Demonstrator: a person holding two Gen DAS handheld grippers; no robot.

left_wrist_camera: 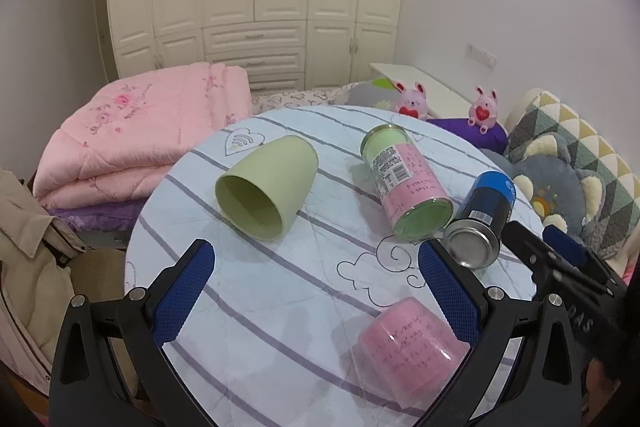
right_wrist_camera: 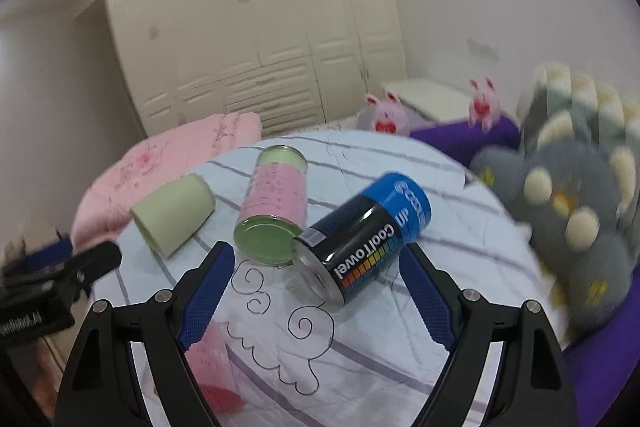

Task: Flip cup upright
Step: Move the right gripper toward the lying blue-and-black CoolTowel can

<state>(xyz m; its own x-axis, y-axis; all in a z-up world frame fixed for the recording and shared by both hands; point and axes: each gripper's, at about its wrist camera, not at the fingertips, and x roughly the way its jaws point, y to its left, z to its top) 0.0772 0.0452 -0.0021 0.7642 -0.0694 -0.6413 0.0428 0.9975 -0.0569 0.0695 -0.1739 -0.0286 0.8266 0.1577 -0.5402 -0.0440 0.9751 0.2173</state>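
Left hand-held gripper (left_wrist_camera: 316, 291): jaws spread wide, empty, above the counter (left_wrist_camera: 280, 291); green cup (left_wrist_camera: 266, 187) lies on its side ahead, mouth toward the camera. Right hand-held gripper (right_wrist_camera: 316, 291): jaws wide apart, empty, flanking the toppled blue can (right_wrist_camera: 366, 243); green cup (right_wrist_camera: 174, 215) lies far left.

"CoolTowel" on blue-black can (right_wrist_camera: 366, 241)

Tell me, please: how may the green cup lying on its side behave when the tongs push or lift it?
The green cup lies on its side on the striped cloth, so a push would probably roll it, curving, since it tapers toward its base. It looks like thin, empty plastic, so likely light and stiff. Its smooth wall may slip between the open left tongs.
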